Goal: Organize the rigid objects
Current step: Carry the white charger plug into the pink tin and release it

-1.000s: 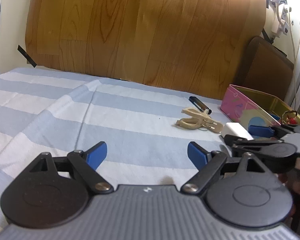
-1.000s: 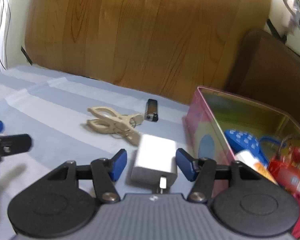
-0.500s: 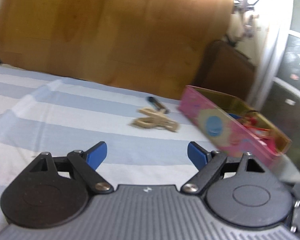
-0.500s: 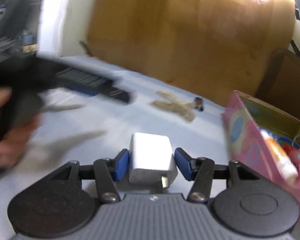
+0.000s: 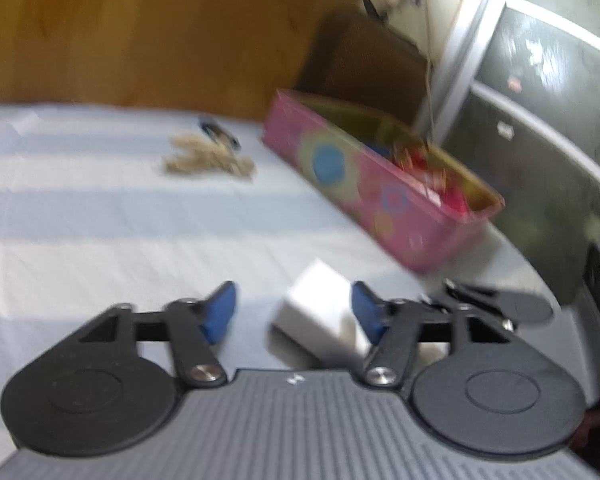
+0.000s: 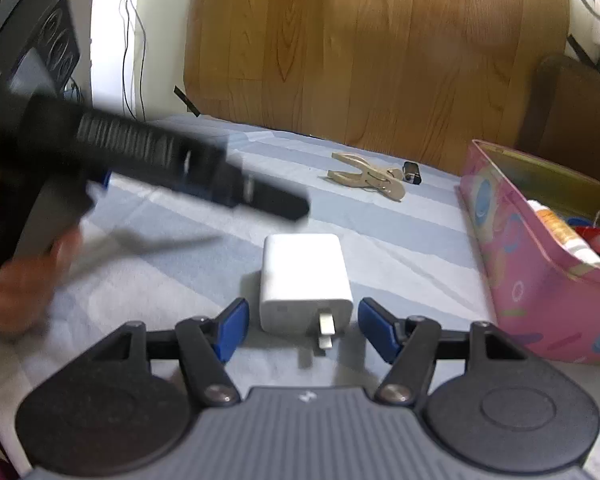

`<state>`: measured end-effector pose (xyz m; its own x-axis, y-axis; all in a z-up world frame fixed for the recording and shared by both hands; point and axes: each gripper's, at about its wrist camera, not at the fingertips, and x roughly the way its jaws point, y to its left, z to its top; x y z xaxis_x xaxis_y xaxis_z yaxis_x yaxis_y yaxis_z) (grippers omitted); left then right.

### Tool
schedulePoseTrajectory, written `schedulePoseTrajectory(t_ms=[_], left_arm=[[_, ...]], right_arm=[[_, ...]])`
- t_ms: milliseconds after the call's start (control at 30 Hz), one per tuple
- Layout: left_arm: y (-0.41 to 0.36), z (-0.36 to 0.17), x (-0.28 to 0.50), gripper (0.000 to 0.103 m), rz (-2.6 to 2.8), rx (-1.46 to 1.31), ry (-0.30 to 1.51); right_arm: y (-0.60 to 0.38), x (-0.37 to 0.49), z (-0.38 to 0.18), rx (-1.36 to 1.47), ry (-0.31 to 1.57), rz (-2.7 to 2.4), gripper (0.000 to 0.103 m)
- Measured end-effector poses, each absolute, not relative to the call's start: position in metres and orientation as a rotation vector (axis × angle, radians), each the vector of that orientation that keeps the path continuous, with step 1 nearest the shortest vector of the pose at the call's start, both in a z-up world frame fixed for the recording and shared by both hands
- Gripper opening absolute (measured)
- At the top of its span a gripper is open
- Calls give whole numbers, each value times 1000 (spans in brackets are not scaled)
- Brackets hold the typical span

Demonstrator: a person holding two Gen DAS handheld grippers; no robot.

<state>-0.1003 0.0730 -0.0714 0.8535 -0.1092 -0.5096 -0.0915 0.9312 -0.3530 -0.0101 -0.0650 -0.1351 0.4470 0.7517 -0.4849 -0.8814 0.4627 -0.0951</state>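
Observation:
A white charger block (image 6: 303,280) lies on the blue-striped cloth, prongs toward me, just ahead of my open right gripper (image 6: 302,330); the pads are apart from it. It also shows blurred in the left wrist view (image 5: 320,318), between the pads of my open left gripper (image 5: 296,314). A beige clip (image 6: 366,178) and a small black lighter (image 6: 413,171) lie farther back. The pink tin box (image 6: 520,272) stands to the right with several items inside.
The left gripper's body (image 6: 140,152) and the hand holding it cross the left of the right wrist view. A wooden panel (image 6: 360,48) stands behind the bed. A dark cabinet (image 5: 540,120) is at the right.
The right gripper has opened and let go of the charger, which now lies on the cloth. The left gripper has swung right and now frames the charger.

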Motion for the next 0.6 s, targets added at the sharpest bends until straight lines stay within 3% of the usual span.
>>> schedulePoseTrajectory(t_ms=[133,267,433,600], left_arm=[[58,-62,-87,55,-28,-392,549],[38,-28,-69,55,-76,-331,482],[1,6,-19,55,-113,-243,439],[-25,10,39,55,-128,-230,481]], right_arm=[[-72,-1,-133,-284,418,1034,49],[-98,-1,-117,-210,313,978,49],[-129,22,-89,-156,206,881,49],[-154,68,-73,-112,226,813,49]])
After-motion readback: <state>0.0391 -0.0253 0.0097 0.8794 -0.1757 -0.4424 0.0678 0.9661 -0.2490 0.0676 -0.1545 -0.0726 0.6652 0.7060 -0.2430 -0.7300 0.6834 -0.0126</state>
